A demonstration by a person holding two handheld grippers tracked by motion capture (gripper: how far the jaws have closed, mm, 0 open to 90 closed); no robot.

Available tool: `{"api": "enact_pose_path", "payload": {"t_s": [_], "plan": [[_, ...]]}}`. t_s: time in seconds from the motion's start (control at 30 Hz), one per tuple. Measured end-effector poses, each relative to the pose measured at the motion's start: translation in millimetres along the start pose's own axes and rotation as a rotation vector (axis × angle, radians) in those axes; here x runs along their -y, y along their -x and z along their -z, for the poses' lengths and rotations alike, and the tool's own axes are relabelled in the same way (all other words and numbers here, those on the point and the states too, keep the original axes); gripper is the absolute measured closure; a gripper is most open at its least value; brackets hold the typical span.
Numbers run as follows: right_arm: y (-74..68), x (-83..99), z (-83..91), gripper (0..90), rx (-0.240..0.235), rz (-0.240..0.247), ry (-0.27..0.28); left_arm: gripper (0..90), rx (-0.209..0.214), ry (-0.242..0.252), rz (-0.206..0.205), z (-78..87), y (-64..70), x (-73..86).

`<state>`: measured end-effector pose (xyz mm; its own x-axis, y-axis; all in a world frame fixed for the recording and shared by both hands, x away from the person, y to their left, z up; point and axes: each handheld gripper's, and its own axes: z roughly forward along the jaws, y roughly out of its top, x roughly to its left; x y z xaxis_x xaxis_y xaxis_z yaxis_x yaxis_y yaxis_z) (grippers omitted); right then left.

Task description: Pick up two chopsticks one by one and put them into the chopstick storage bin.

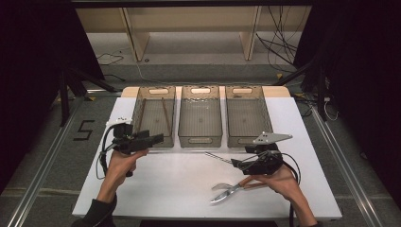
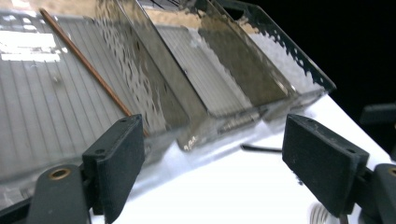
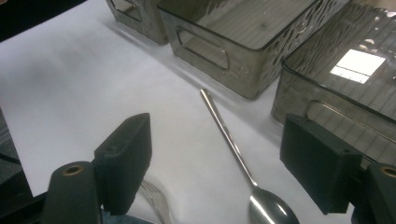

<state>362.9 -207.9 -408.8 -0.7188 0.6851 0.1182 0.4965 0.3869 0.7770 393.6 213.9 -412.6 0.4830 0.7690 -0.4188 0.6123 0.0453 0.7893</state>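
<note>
Right gripper view: spoon (image 3: 232,143) flat on table (image 3: 70,84), handle between wide-apart jaws of right gripper (image 3: 217,128), untouched. Fork (image 3: 156,200) by its left jaw. Left gripper (image 2: 215,126) likewise spread, empty, facing bin (image 2: 140,79) holding stick (image 2: 88,65).

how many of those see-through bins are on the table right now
3, in a row along the table's far side: the left bin with a thin brown stick in it, the middle bin, and the right bin. None looks hidden.
</note>
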Motion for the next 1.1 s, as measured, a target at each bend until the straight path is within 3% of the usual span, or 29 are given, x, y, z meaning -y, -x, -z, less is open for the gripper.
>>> {"api": "enact_pose_path", "payload": {"t_s": [0.3, 0.53, 0.9, 1.1], "plan": [[1.5, -3.6, -13.2, 26.6, -0.003, 0.031, -0.055, 20.4, 0.041, 0.023, -0.021, -2.1, 2.2, 25.1], [7.7, -4.8, -18.1, 28.0, -0.002, 0.037, -0.088, 20.0, 0.041, 0.019, -0.08, -5.7, 5.3, 42.5], [13.1, -4.8, -30.4, 30.4, 0.0, 0.054, -0.156, 19.6, 0.037, -0.003, -0.128, -7.2, 8.7, 64.2], [14.5, -4.1, -41.6, 32.4, 0.001, 0.071, -0.199, 19.6, 0.042, 0.008, -0.153, -2.6, 12.0, 72.6]]}}
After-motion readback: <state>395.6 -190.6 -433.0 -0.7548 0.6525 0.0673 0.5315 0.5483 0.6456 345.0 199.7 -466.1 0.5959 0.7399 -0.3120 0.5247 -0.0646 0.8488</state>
